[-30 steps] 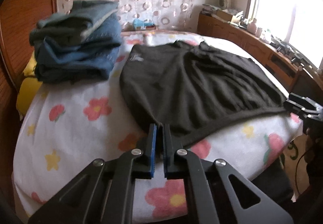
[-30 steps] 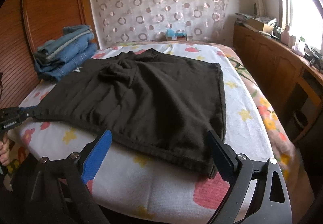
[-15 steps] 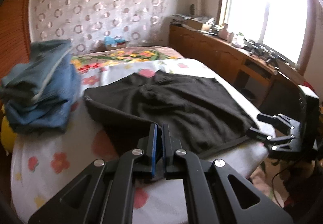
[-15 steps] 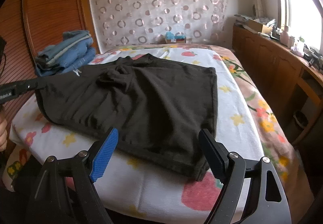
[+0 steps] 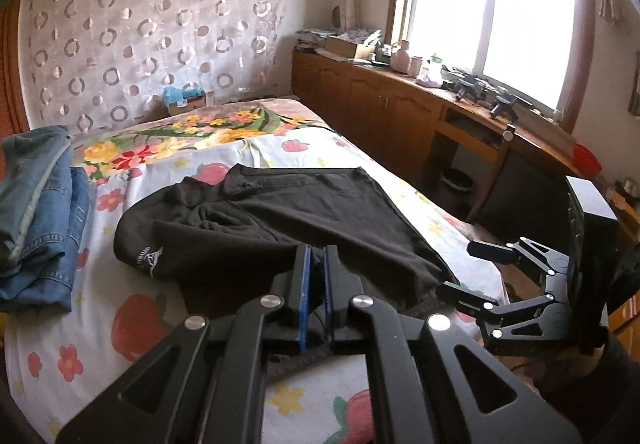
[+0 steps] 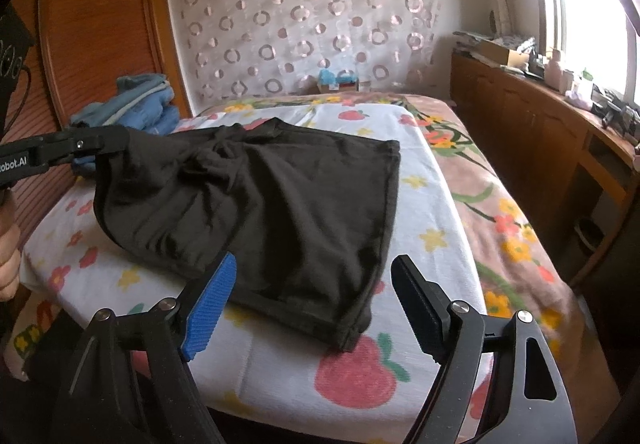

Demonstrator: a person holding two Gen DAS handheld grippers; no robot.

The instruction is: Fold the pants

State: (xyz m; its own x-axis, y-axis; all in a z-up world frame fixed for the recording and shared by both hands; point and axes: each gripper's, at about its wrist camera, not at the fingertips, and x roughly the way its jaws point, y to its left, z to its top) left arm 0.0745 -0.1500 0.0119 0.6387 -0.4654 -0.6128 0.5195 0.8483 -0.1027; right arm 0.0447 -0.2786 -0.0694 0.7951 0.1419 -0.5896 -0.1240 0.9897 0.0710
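Black pants (image 5: 304, 220) lie on the flowered bed (image 5: 120, 328). My left gripper (image 5: 315, 258) is shut on the pants' near-left edge and holds it lifted above the bed, so the cloth folds over itself. In the right wrist view the left gripper (image 6: 120, 140) shows at the left with the raised black cloth (image 6: 280, 196) hanging from it. My right gripper (image 6: 312, 276) is open and empty, just above the pants' near edge at the bed's front. It also shows in the left wrist view (image 5: 468, 268), open at the bed's right corner.
A stack of folded blue jeans (image 5: 36, 212) sits at the left of the bed by the wooden headboard (image 6: 100, 24). A small box (image 5: 186, 100) stands at the far end. A wooden cabinet (image 5: 400, 112) with clutter runs under the window at the right.
My left gripper has lifted the pants' left edge and carried it up and toward the right. The right gripper stayed open and moved slightly closer to the pants' near edge.
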